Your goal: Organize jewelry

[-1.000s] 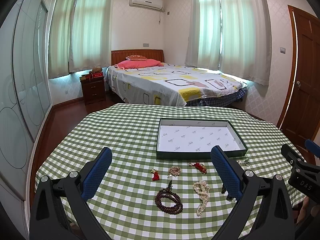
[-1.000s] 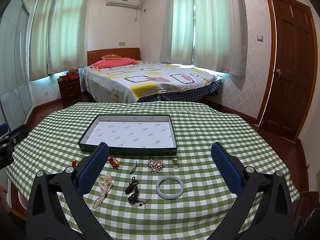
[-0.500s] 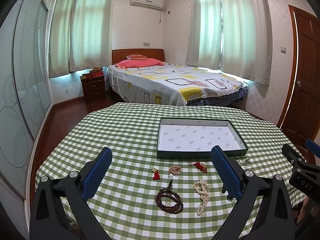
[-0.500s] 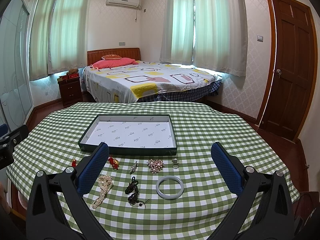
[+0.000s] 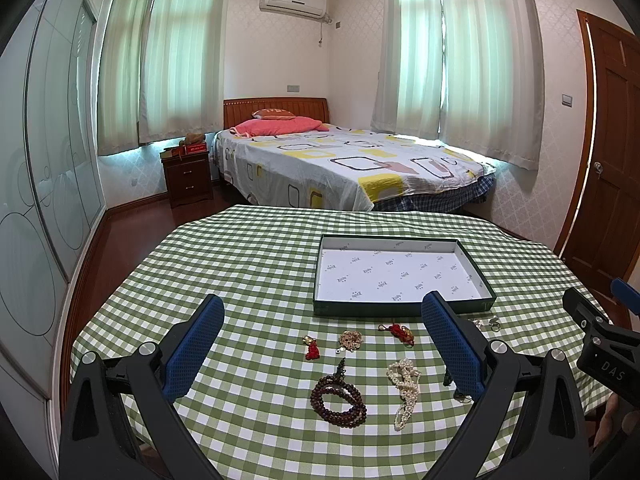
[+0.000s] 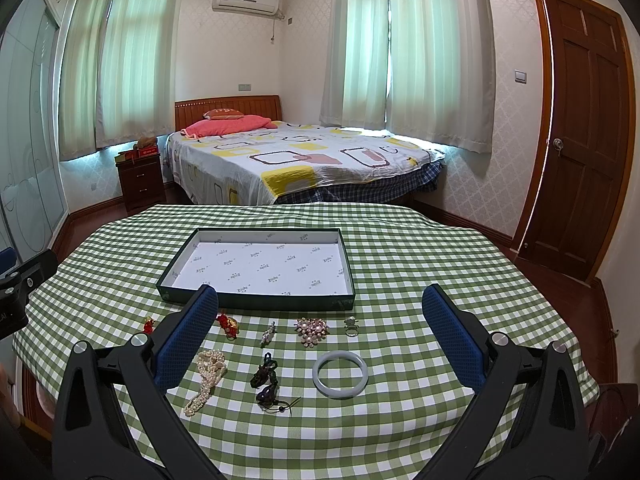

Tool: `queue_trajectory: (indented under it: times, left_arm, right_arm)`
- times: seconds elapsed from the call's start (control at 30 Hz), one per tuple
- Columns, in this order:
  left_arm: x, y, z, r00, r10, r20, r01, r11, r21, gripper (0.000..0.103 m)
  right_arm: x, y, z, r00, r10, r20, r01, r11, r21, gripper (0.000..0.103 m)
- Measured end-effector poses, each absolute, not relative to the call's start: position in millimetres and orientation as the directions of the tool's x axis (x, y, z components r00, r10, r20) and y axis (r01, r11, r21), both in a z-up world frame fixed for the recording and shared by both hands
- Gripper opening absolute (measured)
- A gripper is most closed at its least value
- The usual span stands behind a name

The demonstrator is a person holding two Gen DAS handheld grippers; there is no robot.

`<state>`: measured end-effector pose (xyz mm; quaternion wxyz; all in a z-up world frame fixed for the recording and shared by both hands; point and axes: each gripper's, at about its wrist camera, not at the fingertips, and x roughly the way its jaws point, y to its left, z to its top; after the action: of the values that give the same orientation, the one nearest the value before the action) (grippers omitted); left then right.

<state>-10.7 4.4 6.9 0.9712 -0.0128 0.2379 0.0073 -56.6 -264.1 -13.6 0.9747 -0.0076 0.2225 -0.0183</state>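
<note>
Both grippers are hanging wide apart and empty above the desk's near edge, the left gripper (image 5: 322,340) over the beads (image 5: 338,400) and the right gripper (image 6: 320,330) over the bangle (image 6: 340,375). Neither is touching anything. All the jewelry, including the pearls (image 6: 206,376) and the brooch (image 6: 312,330), is lying on the desk (image 6: 420,248) just in front of the tray (image 6: 256,302), which is sitting bare. The opening pick probably calls for lowering one gripper straight onto a single piece, narrowing around it, then carrying it forward over the tray's front wall.
</note>
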Motion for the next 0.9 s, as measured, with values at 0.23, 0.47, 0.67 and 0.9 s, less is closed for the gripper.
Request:
queue_trajectory:
  times: [0.23, 0.47, 0.67, 0.9]
  left_arm:
    - [-10.5, 4.3, 6.8, 0.886, 0.009, -0.463, -0.022, 1.0, -0.022, 0.096]
    - [-8.2, 6.7, 3.9, 0.887, 0.007, -0.461, -0.023, 0.999, -0.028, 0.096]
    - [8.9, 13.0, -17.1, 0.864, -0.023, -0.504, -0.005, 0.999, -0.054, 0.096]
    - [33.7, 29.6, -67.7, 0.818, -0.021, -0.575, -0.041, 0.995, -0.095, 0.096]
  right_arm:
    - [-56.8, -263.7, -14.0, 0.899, -0.038, -0.435, 0.031, 0.999, -0.024, 0.1]
    - [-53.1, -263.7, -20.8, 0.897, -0.047, -0.439, 0.037, 0.999, -0.03, 0.1]
    - [-40.3, -267.6, -46.2, 0.888, -0.051, -0.458, 0.041, 0.999, -0.03, 0.1]
    - [-21.5, -267.2, -93.8, 0.865, -0.06, -0.499, 0.029, 0.997, -0.068, 0.1]
